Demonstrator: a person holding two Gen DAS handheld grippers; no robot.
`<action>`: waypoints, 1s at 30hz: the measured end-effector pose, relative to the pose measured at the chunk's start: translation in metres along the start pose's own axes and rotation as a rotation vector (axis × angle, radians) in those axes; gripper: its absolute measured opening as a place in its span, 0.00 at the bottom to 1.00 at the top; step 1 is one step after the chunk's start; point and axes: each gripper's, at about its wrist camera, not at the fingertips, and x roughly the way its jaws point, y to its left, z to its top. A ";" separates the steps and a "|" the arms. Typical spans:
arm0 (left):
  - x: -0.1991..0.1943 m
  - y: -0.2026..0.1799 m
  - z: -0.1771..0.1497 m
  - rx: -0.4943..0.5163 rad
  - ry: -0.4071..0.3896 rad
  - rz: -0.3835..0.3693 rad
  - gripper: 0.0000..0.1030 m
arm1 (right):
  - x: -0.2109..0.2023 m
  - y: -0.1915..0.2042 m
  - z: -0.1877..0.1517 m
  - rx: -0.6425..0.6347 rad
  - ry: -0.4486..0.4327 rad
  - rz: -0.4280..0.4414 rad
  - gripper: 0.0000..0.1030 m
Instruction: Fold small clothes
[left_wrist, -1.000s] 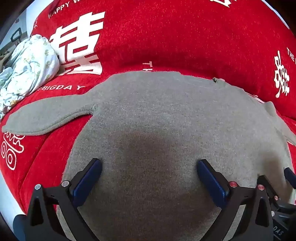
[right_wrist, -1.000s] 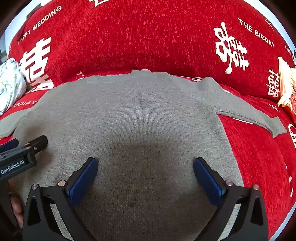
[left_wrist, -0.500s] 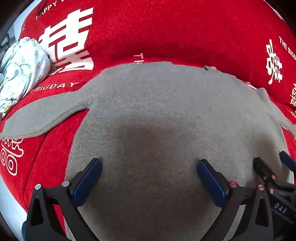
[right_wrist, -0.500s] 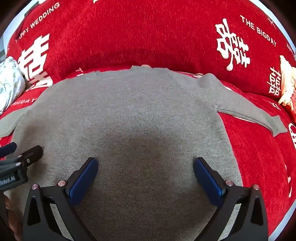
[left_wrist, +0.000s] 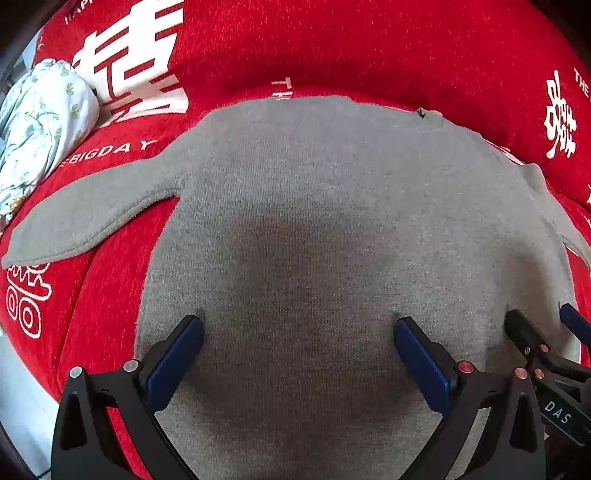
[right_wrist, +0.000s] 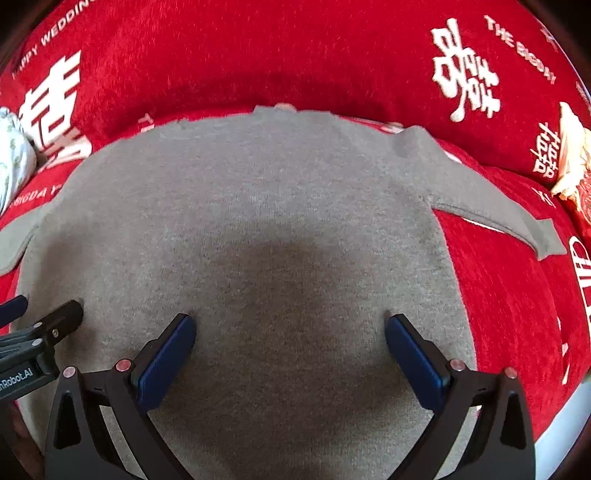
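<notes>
A grey knit sweater (left_wrist: 314, 221) lies flat on a red sofa cover, sleeves spread to both sides; it also fills the right wrist view (right_wrist: 258, 229). Its left sleeve (left_wrist: 92, 210) points left and its right sleeve (right_wrist: 491, 206) points right. My left gripper (left_wrist: 299, 354) is open, its blue pads pressing on the lower body of the sweater. My right gripper (right_wrist: 290, 350) is open too, on the sweater's lower body to the right of the left one. Each gripper shows at the edge of the other's view.
The red sofa cover (left_wrist: 332, 48) with white lettering rises as a backrest behind the sweater. A bundle of pale floral cloth (left_wrist: 40, 122) lies at the far left. A cream and orange item (right_wrist: 572, 158) sits at the far right.
Both grippers have come down closer to the sweater, and their pads now dent the fabric. The jaws have stayed open. The sweater has not shifted.
</notes>
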 end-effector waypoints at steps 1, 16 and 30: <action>0.000 0.001 0.002 -0.001 0.010 0.000 1.00 | 0.001 0.000 0.001 -0.004 0.018 0.000 1.00; -0.026 0.006 0.016 -0.082 0.049 -0.012 1.00 | -0.035 0.015 0.022 -0.073 -0.031 0.027 1.00; -0.034 -0.011 0.033 -0.062 0.068 0.052 1.00 | -0.048 -0.009 0.037 -0.045 -0.084 0.022 1.00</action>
